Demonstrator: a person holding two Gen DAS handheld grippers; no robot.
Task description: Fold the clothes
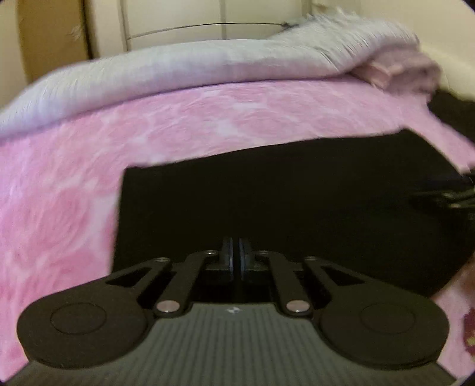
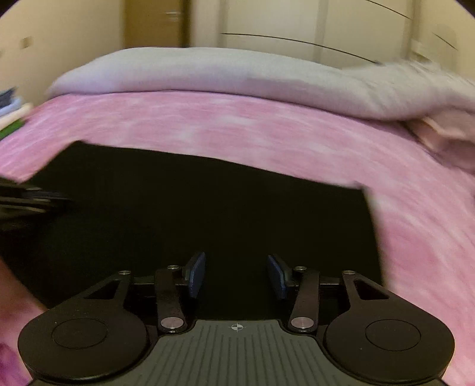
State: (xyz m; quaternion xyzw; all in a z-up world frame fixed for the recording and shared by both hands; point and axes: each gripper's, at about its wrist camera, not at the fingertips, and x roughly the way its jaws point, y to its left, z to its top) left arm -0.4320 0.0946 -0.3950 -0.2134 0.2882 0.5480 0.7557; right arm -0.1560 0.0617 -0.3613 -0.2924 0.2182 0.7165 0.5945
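A black garment (image 1: 267, 202) lies flat on a pink bedspread (image 1: 74, 178), folded into a broad rectangle with straight edges. My left gripper (image 1: 236, 252) hovers over its near part with the pads pressed together; no cloth shows between them. In the right wrist view the same black garment (image 2: 193, 207) fills the middle. My right gripper (image 2: 236, 276) stands open over it, blue pads apart with only the cloth behind them. Each gripper shows blurred at the edge of the other's view: the right gripper (image 1: 451, 199) and the left gripper (image 2: 26, 199).
A grey blanket (image 1: 178, 65) is bunched along the far side of the bed, with a pale pink cloth (image 1: 397, 71) at its right end. Cream cupboard doors (image 2: 267, 20) stand behind. Stacked books (image 2: 9, 110) sit at the left edge. Both views are motion-blurred.
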